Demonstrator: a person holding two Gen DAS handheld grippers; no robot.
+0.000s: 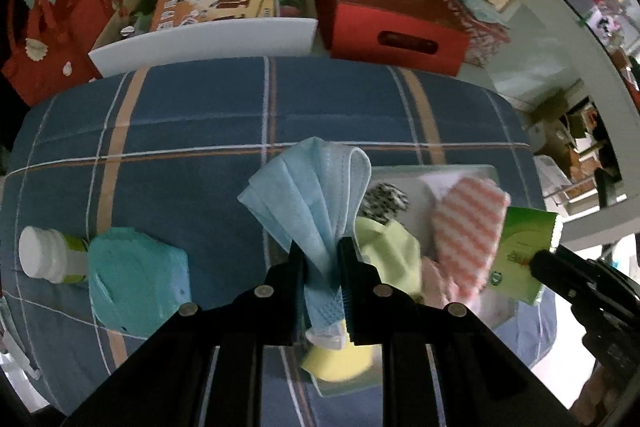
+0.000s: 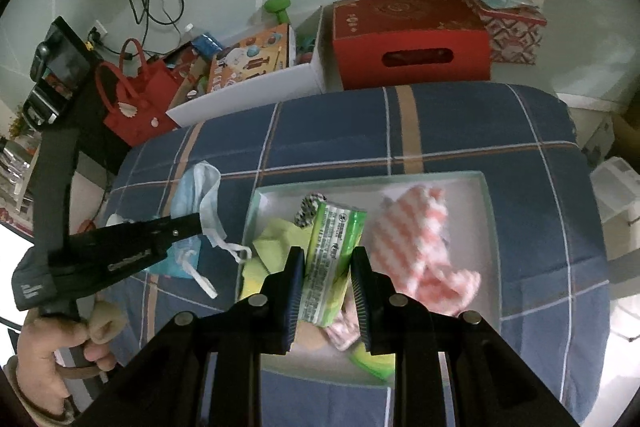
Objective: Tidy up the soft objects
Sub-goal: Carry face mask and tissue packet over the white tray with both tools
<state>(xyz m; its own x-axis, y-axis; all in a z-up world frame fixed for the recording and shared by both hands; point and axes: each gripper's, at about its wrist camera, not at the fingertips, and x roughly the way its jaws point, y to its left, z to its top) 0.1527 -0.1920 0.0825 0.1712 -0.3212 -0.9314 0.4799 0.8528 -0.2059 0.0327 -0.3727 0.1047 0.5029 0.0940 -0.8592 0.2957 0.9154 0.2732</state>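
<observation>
Two grippers, both loaded. Left gripper (image 1: 322,267) pinches a pale blue pleated face mask (image 1: 308,195), bunched, hanging above the blue plaid cushion (image 1: 180,115). Right gripper (image 2: 327,283) clamps a green plastic tissue packet (image 2: 332,259), long axis running along the fingers. Shallow white tray (image 2: 486,203) of cloths lies directly under the right gripper; for the mask it lies to the right, so the packet looks nearer to drop-off.

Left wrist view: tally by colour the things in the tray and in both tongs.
Blue: 1, mask
Green: 2, tissue pack, lime cloth
Pink: 2, striped cloth, pale cloth
Yellow: 1, yellow pad
Black-and-white: 1, patterned piece
Total: 7
</observation>
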